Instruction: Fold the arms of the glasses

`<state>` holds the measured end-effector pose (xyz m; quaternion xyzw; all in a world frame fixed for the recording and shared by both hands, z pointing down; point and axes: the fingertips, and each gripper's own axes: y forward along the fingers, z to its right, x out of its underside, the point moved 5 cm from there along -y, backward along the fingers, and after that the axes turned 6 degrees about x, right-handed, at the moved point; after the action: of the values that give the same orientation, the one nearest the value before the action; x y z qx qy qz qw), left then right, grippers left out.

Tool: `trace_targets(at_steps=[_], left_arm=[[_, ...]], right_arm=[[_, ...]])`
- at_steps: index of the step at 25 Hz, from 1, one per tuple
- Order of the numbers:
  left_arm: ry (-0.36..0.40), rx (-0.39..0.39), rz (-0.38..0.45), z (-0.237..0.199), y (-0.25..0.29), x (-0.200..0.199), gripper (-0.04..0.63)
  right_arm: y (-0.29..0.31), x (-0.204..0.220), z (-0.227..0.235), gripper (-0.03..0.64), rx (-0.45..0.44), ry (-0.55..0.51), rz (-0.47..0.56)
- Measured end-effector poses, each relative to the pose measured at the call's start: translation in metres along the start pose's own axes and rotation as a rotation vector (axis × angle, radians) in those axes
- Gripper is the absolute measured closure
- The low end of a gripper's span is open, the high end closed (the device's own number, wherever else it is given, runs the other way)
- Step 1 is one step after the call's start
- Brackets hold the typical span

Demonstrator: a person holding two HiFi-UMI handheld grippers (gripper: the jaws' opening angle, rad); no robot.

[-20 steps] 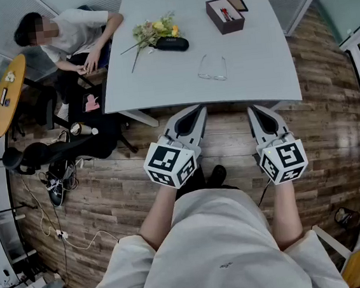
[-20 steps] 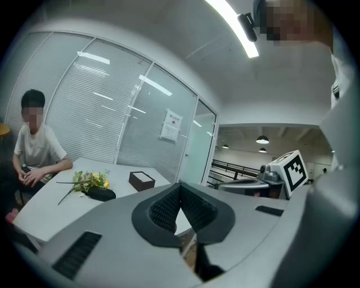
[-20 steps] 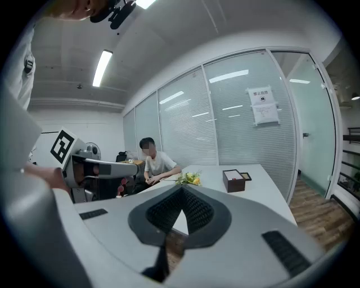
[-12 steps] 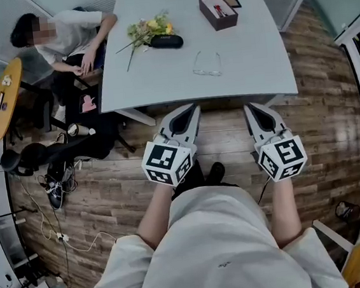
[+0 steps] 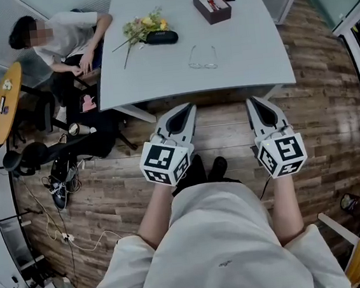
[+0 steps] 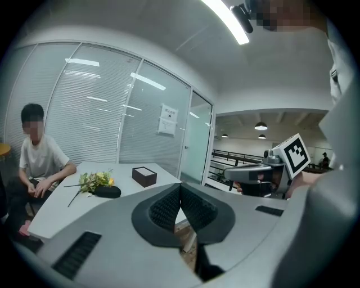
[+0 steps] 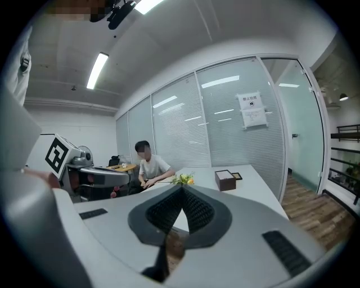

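The clear-framed glasses (image 5: 202, 58) lie with arms unfolded on the grey table (image 5: 253, 49), near its middle in the head view. My left gripper (image 5: 190, 107) and right gripper (image 5: 252, 99) hover side by side over the wooden floor, just short of the table's near edge, both pointing toward it. Each is shut with nothing between its jaws. In the left gripper view the shut left gripper (image 6: 180, 185) blocks the glasses. The right gripper view shows the shut right gripper (image 7: 182, 188) the same way, with the glasses hidden.
On the table stand a brown box (image 5: 211, 6), a black case (image 5: 161, 37) and a bunch of flowers (image 5: 141, 28). A person (image 5: 60, 37) sits at the table's far left corner. A chair, bags and cables lie on the floor at left.
The table and the glasses sit higher and slightly further left in the head view than before. Both grippers stay shut, in about the same place.
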<state>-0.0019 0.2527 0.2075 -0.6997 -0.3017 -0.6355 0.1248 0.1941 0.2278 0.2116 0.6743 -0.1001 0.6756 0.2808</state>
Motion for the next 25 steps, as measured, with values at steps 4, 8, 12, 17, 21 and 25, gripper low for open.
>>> trace_targets(at_steps=[4,8,12,17,21,25], left_arm=[[0.002,-0.011,-0.004,0.008,-0.003,0.001,0.575],[0.006,-0.019,-0.01,0.013,-0.009,0.003,0.574],[0.006,-0.017,-0.018,0.008,-0.013,0.007,0.502],[0.011,0.0,-0.036,0.0,-0.01,0.011,0.456],[0.007,0.01,-0.037,-0.012,-0.002,0.01,0.448],[-0.002,0.019,-0.045,-0.028,0.008,0.008,0.449]], right_arm=[[-0.007,0.006,-0.002,0.606,-0.019,0.008,-0.012],[-0.009,0.01,-0.008,0.572,-0.041,0.002,-0.023],[-0.005,0.012,-0.016,0.53,-0.062,-0.003,-0.028],[0.004,0.016,-0.02,0.445,-0.08,-0.007,-0.052],[0.017,0.012,-0.019,0.436,-0.09,-0.023,-0.065],[0.033,0.009,-0.016,0.436,-0.085,-0.027,-0.077]])
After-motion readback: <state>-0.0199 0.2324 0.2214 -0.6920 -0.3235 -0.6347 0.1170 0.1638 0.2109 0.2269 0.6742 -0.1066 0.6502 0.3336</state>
